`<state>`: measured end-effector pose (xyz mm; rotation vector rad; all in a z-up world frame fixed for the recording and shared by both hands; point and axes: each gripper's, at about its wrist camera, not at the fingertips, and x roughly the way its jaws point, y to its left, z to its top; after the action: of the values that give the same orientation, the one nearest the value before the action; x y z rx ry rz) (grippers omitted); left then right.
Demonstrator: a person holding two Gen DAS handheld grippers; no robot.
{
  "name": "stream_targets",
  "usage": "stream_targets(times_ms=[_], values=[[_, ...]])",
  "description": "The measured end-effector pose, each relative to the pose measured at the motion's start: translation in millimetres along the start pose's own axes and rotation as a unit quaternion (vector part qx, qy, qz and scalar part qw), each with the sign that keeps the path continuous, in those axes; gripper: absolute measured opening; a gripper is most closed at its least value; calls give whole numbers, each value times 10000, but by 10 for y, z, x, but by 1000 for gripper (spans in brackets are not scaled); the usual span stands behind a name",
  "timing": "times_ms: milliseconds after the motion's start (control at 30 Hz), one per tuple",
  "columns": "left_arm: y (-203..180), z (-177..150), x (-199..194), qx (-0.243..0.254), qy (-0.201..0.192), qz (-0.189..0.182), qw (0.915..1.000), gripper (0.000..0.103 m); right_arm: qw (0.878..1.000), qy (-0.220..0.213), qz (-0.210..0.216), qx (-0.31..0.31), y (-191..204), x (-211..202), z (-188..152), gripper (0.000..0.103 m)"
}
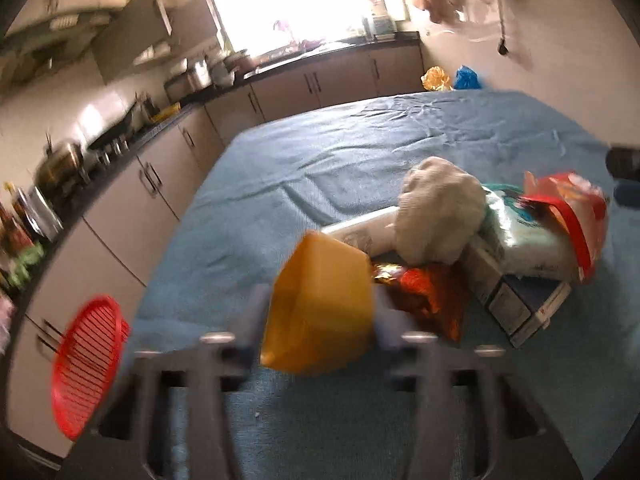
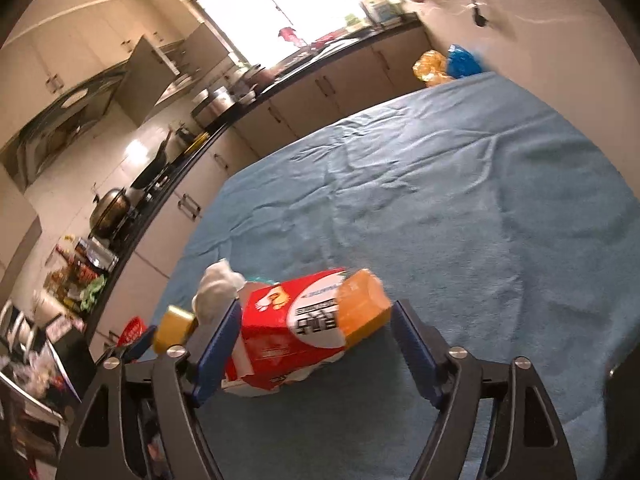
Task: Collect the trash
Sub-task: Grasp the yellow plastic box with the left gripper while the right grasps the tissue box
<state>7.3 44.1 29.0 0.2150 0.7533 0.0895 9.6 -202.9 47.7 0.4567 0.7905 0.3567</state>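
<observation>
My left gripper (image 1: 320,320) is shut on a yellow-orange block (image 1: 320,304) and holds it above the blue cloth; the block also shows in the right wrist view (image 2: 173,328). Behind it lies a trash pile: a crumpled grey-white paper wad (image 1: 438,208), a red-gold foil wrapper (image 1: 432,296), a flat box (image 1: 516,304) and a red-and-white packet (image 1: 568,216). My right gripper (image 2: 316,340) is open, its blue pads on either side of the red-and-white packet (image 2: 280,332), which has an orange transparent end (image 2: 364,308). The white wad (image 2: 218,288) lies just beyond the packet.
A red slotted basket (image 1: 86,364) sits off the table's left edge, below tabletop level. The table is covered by a blue cloth (image 2: 460,200). Kitchen counters with pots (image 2: 110,212) run along the left and back. Orange and blue bags (image 2: 448,62) lie beyond the far corner.
</observation>
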Motion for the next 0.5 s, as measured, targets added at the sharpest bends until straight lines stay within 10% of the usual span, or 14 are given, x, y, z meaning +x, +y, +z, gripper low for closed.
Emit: stream_targets(times_ms=[267, 500], values=[[420, -76, -66, -1110, -314, -663, 9911, 28, 9967, 178, -376, -693, 245, 215, -141, 87], [416, -90, -168, -1127, -626, -709, 9891, 28, 9926, 121, -642, -1022, 308, 295, -218, 83]])
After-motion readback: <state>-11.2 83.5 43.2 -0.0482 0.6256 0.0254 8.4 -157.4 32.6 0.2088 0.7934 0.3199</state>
